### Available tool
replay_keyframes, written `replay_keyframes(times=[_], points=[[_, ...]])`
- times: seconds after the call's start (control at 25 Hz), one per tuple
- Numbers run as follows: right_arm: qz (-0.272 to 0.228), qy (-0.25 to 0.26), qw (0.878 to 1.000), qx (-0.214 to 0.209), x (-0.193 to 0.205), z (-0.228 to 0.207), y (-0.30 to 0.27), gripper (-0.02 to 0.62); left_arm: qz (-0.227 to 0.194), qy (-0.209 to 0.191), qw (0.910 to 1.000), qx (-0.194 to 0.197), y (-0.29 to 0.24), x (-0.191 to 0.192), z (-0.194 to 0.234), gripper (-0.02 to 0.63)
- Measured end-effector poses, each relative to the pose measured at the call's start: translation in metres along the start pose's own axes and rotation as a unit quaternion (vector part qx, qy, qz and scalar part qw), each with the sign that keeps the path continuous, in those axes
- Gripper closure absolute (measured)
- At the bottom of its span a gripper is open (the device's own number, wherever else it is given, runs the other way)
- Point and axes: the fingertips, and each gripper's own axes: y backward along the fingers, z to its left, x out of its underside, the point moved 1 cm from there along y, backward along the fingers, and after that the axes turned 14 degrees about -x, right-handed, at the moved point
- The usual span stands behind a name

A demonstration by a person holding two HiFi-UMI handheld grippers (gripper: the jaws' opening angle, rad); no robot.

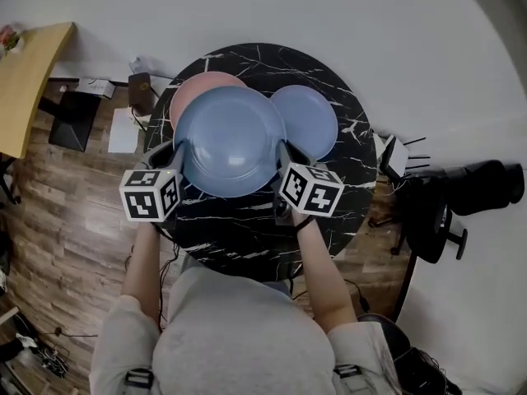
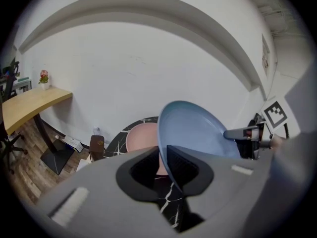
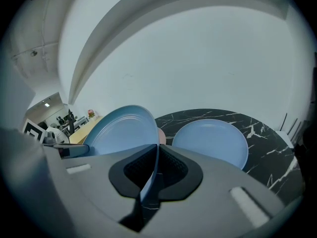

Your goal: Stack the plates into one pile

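The person stood at the near edge of a round black marble-patterned table with a large round blue plate held between both tools, lifted clear of the tabletop. The left gripper had its jaws clamped on the plate's left rim, the thin edge pinched between the dark pads. The right gripper gripped the opposite rim the same way, its jaws pressed onto the edge. Seen from above, the raised plate covered much of a round pink plate lying on the far left part of the table. It also overlapped the edge of a second round blue plate, which lay flat just to the right. A light wooden desk stood off to the far left on the wood floor.
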Motion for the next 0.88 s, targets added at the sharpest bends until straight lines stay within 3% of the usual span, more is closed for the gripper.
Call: replay_keyframes(times=[0.44,0.88], points=[[0.033,0.032,0.999,-0.024,-0.024,0.002,-0.071,0.578,0.015,0.02,0.9993,-0.027,-0.039,-0.009,0.037,0.491],[0.061,0.009,0.998,-0.009,-0.013,-0.014,-0.125,0.577,0.054,0.015,0.998,-0.028,-0.089,-0.005,0.06,0.491]])
